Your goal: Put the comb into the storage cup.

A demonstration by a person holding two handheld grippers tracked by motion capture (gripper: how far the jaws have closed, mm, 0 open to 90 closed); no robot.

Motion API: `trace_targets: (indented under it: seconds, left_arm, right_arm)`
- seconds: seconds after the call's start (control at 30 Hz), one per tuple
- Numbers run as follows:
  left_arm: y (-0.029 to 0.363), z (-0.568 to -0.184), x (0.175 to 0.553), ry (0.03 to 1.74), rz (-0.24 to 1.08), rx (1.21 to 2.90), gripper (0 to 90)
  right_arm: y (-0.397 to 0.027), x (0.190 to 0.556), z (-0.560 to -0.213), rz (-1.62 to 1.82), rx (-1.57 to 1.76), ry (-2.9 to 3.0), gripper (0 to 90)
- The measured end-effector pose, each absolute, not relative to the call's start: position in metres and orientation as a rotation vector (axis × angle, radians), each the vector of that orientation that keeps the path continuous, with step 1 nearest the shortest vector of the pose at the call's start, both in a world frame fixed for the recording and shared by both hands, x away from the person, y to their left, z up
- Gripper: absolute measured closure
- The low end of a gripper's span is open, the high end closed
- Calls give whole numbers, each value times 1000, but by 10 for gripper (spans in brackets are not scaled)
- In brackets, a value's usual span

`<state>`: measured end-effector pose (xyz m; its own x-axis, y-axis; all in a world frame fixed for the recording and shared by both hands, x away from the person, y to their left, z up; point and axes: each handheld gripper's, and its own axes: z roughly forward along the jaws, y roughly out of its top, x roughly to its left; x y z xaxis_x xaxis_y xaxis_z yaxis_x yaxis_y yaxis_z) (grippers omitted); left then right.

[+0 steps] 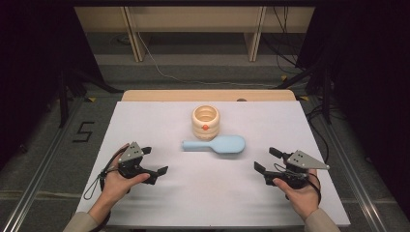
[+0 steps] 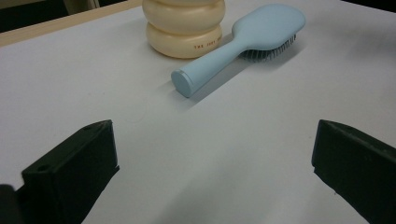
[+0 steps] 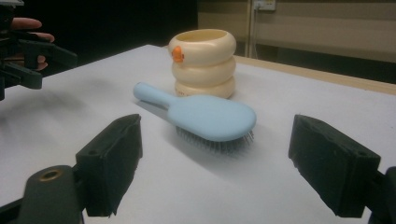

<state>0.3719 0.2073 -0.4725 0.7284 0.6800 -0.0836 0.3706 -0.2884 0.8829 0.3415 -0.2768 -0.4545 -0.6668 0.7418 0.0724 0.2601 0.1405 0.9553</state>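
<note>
Both jaws open w/ hairbrush [image 1: 216,144] lying untouched betw. grippers.

Bare table flanks the hairbrush [image 1: 215,144] – the cream holder [image 1: 205,122] crowds its far side

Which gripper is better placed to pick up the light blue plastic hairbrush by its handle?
Left, probably. The light blue plastic hairbrush points its handle toward the left gripper, whose jaws are open and empty. The right gripper faces the bristle head.
</note>
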Motion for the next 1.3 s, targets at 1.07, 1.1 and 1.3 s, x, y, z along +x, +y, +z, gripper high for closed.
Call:
trace_targets:
  seconds: [1.07, 1.1, 1.3]
  left_arm:
    - [207, -473, 372, 819, 393, 1893, 0]
    - [208, -473, 373, 818, 396, 1895, 0]
    - [209, -473, 372, 816, 404, 1895, 0]
  right_arm:
    - [-153, 376, -433, 1351, 821, 2364, 900]
    - [-144, 380, -434, 1343, 811, 2378, 900]
    - [-96, 407, -441, 1292, 821, 2435, 900]
